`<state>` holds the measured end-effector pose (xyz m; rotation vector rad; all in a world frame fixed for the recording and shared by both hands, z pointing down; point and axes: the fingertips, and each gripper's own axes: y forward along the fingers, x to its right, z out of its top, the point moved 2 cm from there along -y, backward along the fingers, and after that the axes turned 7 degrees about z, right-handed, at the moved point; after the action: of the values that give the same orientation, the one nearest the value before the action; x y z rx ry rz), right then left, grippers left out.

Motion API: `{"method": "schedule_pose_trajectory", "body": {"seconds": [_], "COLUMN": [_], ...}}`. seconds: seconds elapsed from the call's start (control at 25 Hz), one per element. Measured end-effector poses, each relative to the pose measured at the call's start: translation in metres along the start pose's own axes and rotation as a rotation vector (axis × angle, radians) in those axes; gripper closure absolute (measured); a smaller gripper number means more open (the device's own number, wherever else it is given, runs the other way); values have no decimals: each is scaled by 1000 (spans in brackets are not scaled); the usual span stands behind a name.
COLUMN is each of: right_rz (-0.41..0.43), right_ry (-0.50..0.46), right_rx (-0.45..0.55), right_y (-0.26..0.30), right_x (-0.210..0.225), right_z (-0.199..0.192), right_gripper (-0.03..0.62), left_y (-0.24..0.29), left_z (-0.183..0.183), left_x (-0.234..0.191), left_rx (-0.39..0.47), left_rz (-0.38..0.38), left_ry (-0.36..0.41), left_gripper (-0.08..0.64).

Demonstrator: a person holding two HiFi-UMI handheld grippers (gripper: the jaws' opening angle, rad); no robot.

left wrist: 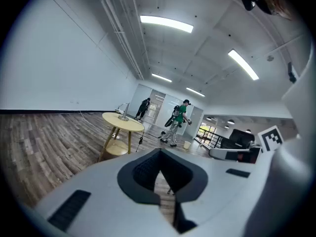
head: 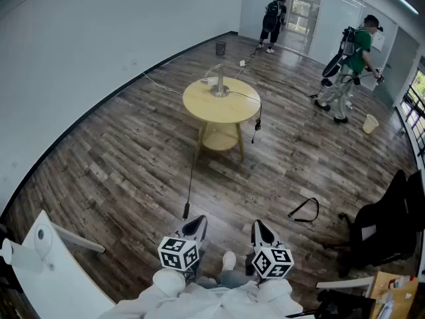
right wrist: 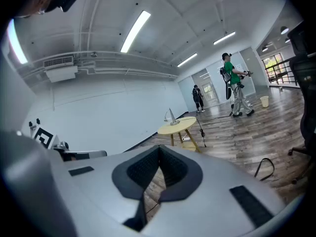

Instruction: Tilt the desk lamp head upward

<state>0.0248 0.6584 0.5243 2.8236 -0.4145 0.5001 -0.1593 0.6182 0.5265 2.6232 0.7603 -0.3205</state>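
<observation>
Worktop [head: 229, 111] first: a round, pale-yellow wooden top on splayed legs, with a smaller shelf [head: 222, 138] beneath, standing well away across the plank-patterned floor [head: 133, 158]. The desk lamp [head: 218, 85] sits on it toward the far edge, with a silvery round base and a thin arm. A dark cable [head: 191, 171] trails off the top down to the floor.

Only the head view shows both tools at once. The left hand-held gripper [head: 194, 227] and the right hand-held gripper [head: 263, 232] are side by side low in the frame, each with a marker cube, well apart from the lamp. The left gripper view shows its 2 dark textured pads [left wrist: 140, 174] closed together with nothing between them; the right gripper view shows the same for its own pair. Strip lights [left wrist: 165, 23] and a ceiling air unit [right wrist: 61, 73] appear only in the gripper views.

2 people stand at the far end, one in green [head: 355, 52] and one in black [head: 272, 18]. A pale bucket [head: 370, 123] stands near the first and a dark bin [head: 220, 47] near the wall; I cannot see their contents. A black strap [head: 305, 209] lies looped on the floor.
</observation>
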Motion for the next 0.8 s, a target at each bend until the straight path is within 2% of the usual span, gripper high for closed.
{"method": "schedule_pose_trajectory", "body": {"seconds": [0.36,0.8], "right_rz": [26,92], "right_ry": [5,-15], "right_rx": [-4,-18], "right_y": [48,132], "right_x": [26,91], "right_z": [17,73], "right_gripper": [578,579], "left_y": [47,147], "left_z": [15,60], "left_x": [-9,-6], "left_rx": [-4,22], "left_rz": [21,63], "left_ry": [5,-4], "left_gripper": [561,561]}}
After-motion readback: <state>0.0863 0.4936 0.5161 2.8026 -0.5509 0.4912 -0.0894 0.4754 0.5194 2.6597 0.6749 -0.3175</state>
